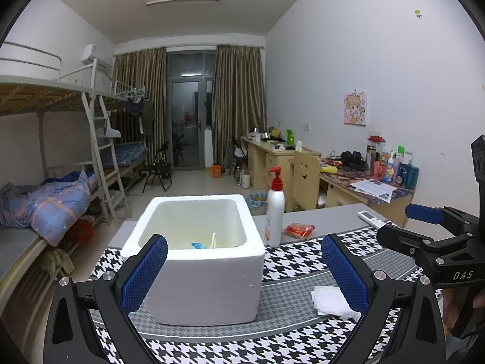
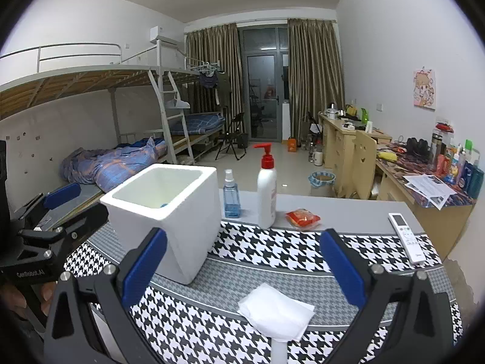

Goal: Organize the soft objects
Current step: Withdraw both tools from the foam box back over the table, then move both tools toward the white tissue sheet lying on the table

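A white foam box (image 1: 206, 285) stands on the houndstooth mat (image 1: 297, 261), with a blue item (image 1: 198, 245) and pale sticks inside. My left gripper (image 1: 244, 251) is open, its blue pads either side of the box's near wall without touching it. A folded white tissue (image 2: 275, 312) lies flat on the mat to the right of the box (image 2: 169, 236). My right gripper (image 2: 242, 242) is open above and just behind the tissue, holding nothing. In the left wrist view the tissue (image 1: 330, 300) is partly hidden by my right finger pad. A red snack packet (image 2: 302, 218) lies farther back.
A white pump bottle with a red top (image 2: 266, 194) and a blue spray bottle (image 2: 231, 195) stand behind the box. A white remote (image 2: 406, 236) lies near the table's right edge. Bunk beds stand to the left and cluttered desks along the right wall.
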Action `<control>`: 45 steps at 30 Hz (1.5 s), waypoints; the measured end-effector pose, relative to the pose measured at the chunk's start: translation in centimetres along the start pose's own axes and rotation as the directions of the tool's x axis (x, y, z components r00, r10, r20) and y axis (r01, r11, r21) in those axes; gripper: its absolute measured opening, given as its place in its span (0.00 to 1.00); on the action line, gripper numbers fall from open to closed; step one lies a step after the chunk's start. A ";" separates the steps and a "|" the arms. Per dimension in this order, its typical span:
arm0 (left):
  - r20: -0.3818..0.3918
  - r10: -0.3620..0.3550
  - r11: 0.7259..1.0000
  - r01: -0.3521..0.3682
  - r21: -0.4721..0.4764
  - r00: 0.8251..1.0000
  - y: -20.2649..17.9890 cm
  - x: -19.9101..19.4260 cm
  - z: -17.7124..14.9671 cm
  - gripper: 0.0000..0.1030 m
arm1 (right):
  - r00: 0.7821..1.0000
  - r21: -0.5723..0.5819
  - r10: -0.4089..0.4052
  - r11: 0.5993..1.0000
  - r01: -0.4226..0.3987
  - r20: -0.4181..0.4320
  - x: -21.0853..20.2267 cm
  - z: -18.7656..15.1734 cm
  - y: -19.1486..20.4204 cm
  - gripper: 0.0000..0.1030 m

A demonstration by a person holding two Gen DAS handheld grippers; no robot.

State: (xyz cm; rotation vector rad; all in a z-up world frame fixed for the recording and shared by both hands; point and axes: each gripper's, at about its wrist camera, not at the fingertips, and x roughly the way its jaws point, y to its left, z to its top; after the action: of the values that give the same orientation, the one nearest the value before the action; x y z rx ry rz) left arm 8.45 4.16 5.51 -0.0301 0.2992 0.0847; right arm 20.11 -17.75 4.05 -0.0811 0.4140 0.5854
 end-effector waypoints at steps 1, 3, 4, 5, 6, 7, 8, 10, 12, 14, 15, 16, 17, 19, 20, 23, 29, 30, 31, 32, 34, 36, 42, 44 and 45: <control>-0.003 -0.004 1.000 0.004 0.003 1.000 0.0 0.1 -0.1 0.99 | 1.000 0.001 -0.004 1.000 0.004 0.000 -0.1 -0.1 -0.1 0.99; -0.005 -0.011 1.000 0.011 0.009 1.000 -0.2 0.1 -0.1 0.99 | 1.000 -0.003 -0.007 1.000 0.007 -0.001 -0.2 -0.3 -0.3 0.99; -0.003 -0.015 1.000 0.015 0.013 1.000 -0.3 0.1 -0.2 0.99 | 1.000 -0.003 -0.012 1.000 0.012 -0.002 -0.3 -0.5 -0.4 0.99; -0.001 -0.018 1.000 0.018 0.014 1.000 -0.4 0.1 -0.2 0.99 | 1.000 -0.002 -0.017 1.000 0.017 -0.003 -0.3 -0.5 -0.5 0.99; -0.001 -0.021 1.000 0.021 0.015 1.000 -0.5 0.2 -0.3 0.99 | 1.000 -0.003 -0.021 1.000 0.021 -0.006 -0.3 -0.6 -0.6 0.99; -0.003 -0.027 1.000 0.027 0.016 1.000 -0.7 0.2 -0.3 0.99 | 1.000 -0.002 -0.026 1.000 0.026 -0.007 -0.3 -0.7 -0.6 0.99; -0.004 -0.034 0.999 0.034 0.015 0.999 -0.8 0.3 -0.4 0.99 | 0.999 0.000 -0.031 1.000 0.031 -0.009 -0.3 -0.8 -0.8 0.99; -0.009 -0.042 0.999 0.042 0.015 0.999 -0.7 0.3 -0.6 0.99 | 0.999 0.004 -0.039 0.999 0.039 -0.014 -0.4 -0.8 -1.0 0.99; -0.012 -0.046 0.999 0.046 0.010 0.999 -0.8 0.5 -0.7 0.99 | 0.999 0.009 -0.047 0.999 0.047 -0.015 -0.5 -1.0 -1.2 0.99; -0.017 -0.050 0.999 0.050 0.006 0.999 -0.9 0.7 -0.9 0.99 | 0.998 0.012 -0.054 0.998 0.054 -0.016 -0.7 -1.1 -1.5 0.99; -0.018 -0.053 0.999 0.053 0.004 0.998 -0.9 0.7 -0.9 0.99 | 0.998 0.012 -0.057 0.998 0.057 -0.016 -0.8 -1.1 -1.5 0.99; -0.019 -0.055 0.998 0.055 0.002 0.998 -1.0 0.8 -1.0 0.99 | 0.998 0.012 -0.063 0.998 0.063 -0.017 -0.8 -1.2 -1.6 0.99; -0.020 -0.056 0.998 0.056 0.002 0.998 -1.0 0.8 -1.1 0.99 | 0.998 0.011 -0.067 0.998 0.067 -0.016 -0.9 -1.2 -1.7 0.99; -0.018 -0.059 0.998 0.059 0.005 0.998 -1.2 0.9 -1.2 0.99 | 0.997 0.012 -0.070 0.997 0.071 -0.019 -0.9 -1.5 -1.7 0.99; -0.020 -0.062 0.998 0.062 0.011 0.998 -1.4 1.0 -1.3 0.99 | 0.997 0.013 -0.074 0.997 0.074 -0.022 -0.9 -1.6 -1.8 0.99; -0.027 -0.062 0.998 0.062 0.019 0.998 -1.7 1.2 -1.5 0.99 | 0.996 0.018 -0.088 0.996 0.088 -0.030 -0.9 -1.9 -2.1 0.99; -0.036 -0.033 0.999 0.033 0.022 0.999 -2.2 1.8 -1.8 0.99 | 0.994 0.028 -0.098 0.995 0.099 -0.039 -1.0 -2.4 -2.7 0.99; -0.038 -0.035 0.999 0.036 0.022 0.999 -2.4 1.9 -1.9 0.99 | 0.994 0.029 -0.099 0.995 0.100 -0.041 -1.1 -2.5 -2.8 0.99; -0.042 -0.040 0.999 0.041 0.022 0.998 -2.5 2.0 -1.9 0.99 | 0.994 0.031 -0.101 0.994 0.102 -0.043 -1.1 -2.6 -2.9 0.99; -0.047 -0.043 0.999 0.045 0.025 0.998 -2.6 2.2 -2.0 0.99 | 0.994 0.033 -0.103 0.994 0.105 -0.044 -1.2 -2.7 -3.0 0.99; -0.050 -0.042 0.999 0.044 0.031 0.998 -2.9 2.4 -2.1 0.99 | 0.993 0.038 -0.107 0.993 0.108 -0.045 -1.3 -2.9 -3.2 0.99; -0.050 -0.047 0.998 0.049 0.038 0.998 -3.2 2.6 -2.2 0.99 | 0.993 0.043 -0.109 0.993 0.111 -0.046 -1.3 -3.0 -3.4 0.99; -0.069 -0.069 0.996 0.073 0.051 0.995 -3.9 3.2 -2.5 0.99 | 0.991 0.050 -0.124 0.991 0.127 -0.057 -1.3 -3.6 -3.9 0.99; -0.075 -0.075 0.996 0.079 0.050 0.994 -4.0 3.4 -2.6 0.99 | 0.990 0.055 -0.127 0.990 0.131 -0.060 -1.4 -3.7 -4.2 0.99; -0.078 -0.076 0.995 0.080 0.051 0.994 -4.0 3.5 -2.6 0.99 | 0.990 0.057 -0.127 0.990 0.131 -0.061 -1.4 -3.8 -4.3 0.99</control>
State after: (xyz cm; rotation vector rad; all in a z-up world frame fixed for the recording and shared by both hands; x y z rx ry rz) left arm 11.41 0.31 2.05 0.0090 0.3759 -0.0025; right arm 20.05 -22.78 0.94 -0.0657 0.4780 0.4432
